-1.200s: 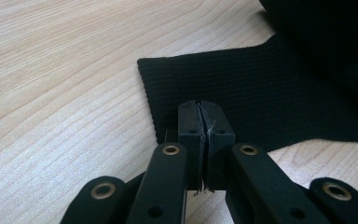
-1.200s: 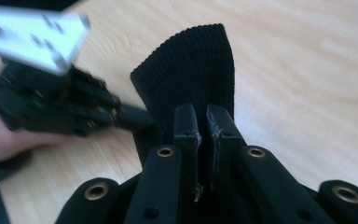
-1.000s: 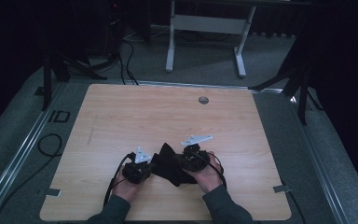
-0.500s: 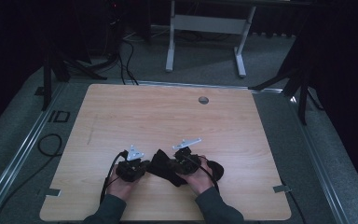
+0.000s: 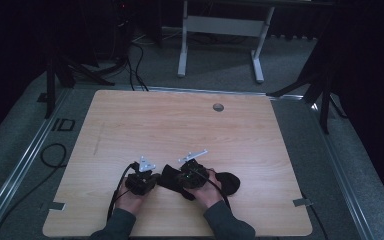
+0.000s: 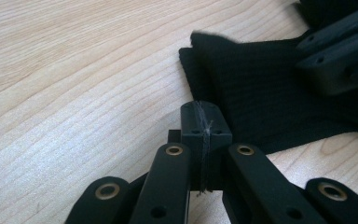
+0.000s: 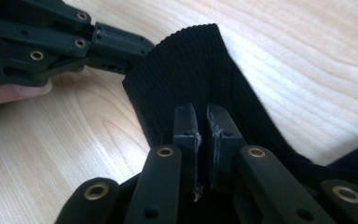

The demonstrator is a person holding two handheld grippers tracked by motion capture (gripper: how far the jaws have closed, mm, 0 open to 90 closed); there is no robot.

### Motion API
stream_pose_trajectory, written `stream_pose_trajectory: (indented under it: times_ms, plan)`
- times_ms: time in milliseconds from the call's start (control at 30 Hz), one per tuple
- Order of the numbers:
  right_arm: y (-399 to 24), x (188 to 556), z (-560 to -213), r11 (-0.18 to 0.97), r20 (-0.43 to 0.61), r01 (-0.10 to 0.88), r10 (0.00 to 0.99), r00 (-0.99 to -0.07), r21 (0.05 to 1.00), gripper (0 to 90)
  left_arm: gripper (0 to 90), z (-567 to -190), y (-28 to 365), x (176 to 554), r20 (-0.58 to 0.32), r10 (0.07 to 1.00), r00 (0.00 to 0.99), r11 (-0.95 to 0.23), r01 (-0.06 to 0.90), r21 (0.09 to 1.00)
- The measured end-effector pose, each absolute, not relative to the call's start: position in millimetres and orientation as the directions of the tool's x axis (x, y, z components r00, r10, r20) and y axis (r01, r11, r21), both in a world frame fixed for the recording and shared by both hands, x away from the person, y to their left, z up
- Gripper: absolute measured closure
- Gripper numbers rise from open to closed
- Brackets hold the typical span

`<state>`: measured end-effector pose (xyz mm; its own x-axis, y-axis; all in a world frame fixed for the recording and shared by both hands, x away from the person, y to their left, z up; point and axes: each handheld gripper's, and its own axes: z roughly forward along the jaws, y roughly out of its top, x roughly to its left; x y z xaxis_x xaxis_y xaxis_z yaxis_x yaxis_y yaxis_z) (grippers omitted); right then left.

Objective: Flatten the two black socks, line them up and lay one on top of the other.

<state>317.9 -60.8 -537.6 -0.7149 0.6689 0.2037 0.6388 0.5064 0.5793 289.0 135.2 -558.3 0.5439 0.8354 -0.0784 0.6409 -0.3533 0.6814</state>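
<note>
A black ribbed sock lies near the front edge of the wooden table. My right gripper sits on it, jaws pinched on a fold of the fabric; a thin slit stays between the right gripper's pads. My left gripper is just left of the sock, pointing at it. The left gripper is shut, tips at the sock's edge; I cannot tell whether any fabric is caught. The left gripper meets the cuff corner in the right gripper view. The right gripper lies across the sock.
A small round grommet sits near the table's far edge. Tape tabs mark the front corners. Cables run on the grey floor at left, and a white stand is behind the table. Both forearms enter over the front edge.
My right gripper has moved left toward the left gripper and sunk slightly, drawing the sock with it. The left gripper has stayed almost in place.
</note>
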Motion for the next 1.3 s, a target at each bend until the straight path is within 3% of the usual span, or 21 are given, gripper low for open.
stream_pose_trajectory:
  times_ms: [433,500,867,1000,1300]
  plan:
    - [-57,316,-544,0.52,0.176,0.634,0.677,-0.715,0.572,82.6,90.0,-553,139,288,-0.085,0.842,0.533,-0.328,0.632,0.702]
    - [-56,315,-545,0.523,0.166,0.629,0.678,-0.716,0.575,82.4,90.0,-545,138,284,-0.078,0.827,0.557,-0.329,0.593,0.735]
    - [-55,313,-546,0.53,0.151,0.618,0.676,-0.722,0.581,81.4,90.0,-552,116,284,-0.019,0.798,0.603,-0.417,0.574,0.705]
    - [-57,313,-544,0.518,0.194,0.619,0.653,-0.732,0.59,69.0,90.0,-552,115,285,-0.02,0.8,0.6,-0.419,0.581,0.698]
    - [-88,316,-502,0.447,0.19,0.58,0.657,-0.729,0.681,63.2,90.0,-553,114,284,-0.012,0.798,0.603,-0.425,0.577,0.698]
